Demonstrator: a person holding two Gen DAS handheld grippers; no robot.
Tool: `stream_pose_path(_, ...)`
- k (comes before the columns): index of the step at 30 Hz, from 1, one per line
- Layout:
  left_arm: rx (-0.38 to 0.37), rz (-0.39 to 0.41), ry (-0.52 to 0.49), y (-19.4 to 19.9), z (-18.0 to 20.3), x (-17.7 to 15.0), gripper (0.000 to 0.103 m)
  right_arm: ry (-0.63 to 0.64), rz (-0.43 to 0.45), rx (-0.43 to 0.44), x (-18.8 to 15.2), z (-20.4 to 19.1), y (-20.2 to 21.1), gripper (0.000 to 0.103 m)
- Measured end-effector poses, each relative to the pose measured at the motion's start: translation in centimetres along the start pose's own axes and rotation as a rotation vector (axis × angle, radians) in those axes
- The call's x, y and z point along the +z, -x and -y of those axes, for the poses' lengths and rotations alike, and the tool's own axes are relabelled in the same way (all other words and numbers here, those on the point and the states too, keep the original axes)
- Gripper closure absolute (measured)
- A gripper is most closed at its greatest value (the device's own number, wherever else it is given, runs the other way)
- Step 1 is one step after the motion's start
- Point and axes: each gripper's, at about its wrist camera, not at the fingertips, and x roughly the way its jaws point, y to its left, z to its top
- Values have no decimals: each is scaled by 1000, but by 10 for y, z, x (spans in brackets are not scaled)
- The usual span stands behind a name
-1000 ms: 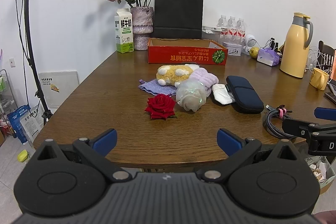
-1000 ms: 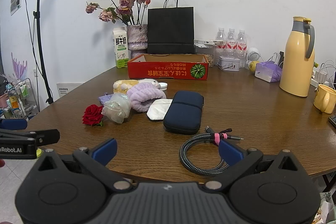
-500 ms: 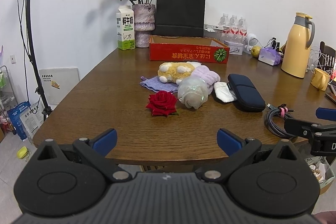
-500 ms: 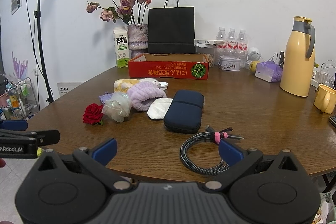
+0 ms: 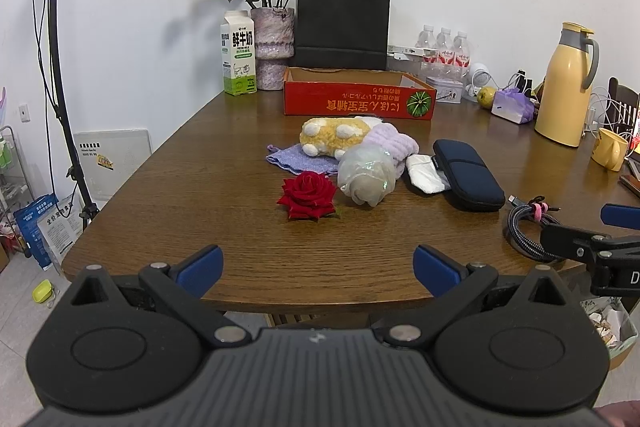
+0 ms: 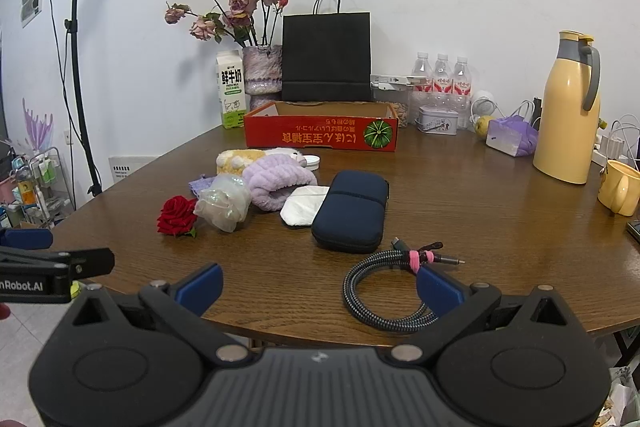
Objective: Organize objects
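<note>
Left view has tilted slightly; both hand-held grippers (image 5: 318, 267) (image 6: 319, 287) gape, red rose (image 5: 308, 195) untouched.

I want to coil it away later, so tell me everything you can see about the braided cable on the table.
The braided cable is a dark, grey-flecked woven cord wound into a loose flat coil, bound near its plugs by a pink tie. Two connector ends stick out past the tie, one pointing left, one right. It lies flat on the wooden table near the front edge, just in front of the navy zip case without touching it. Nothing grips it.
</note>
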Motion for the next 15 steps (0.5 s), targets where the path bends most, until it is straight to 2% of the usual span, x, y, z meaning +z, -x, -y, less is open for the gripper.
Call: stream_pose_path(15, 6, 8, 3, 1, 0, -1, 0, 4, 2, -2, 0, 0, 0, 0)
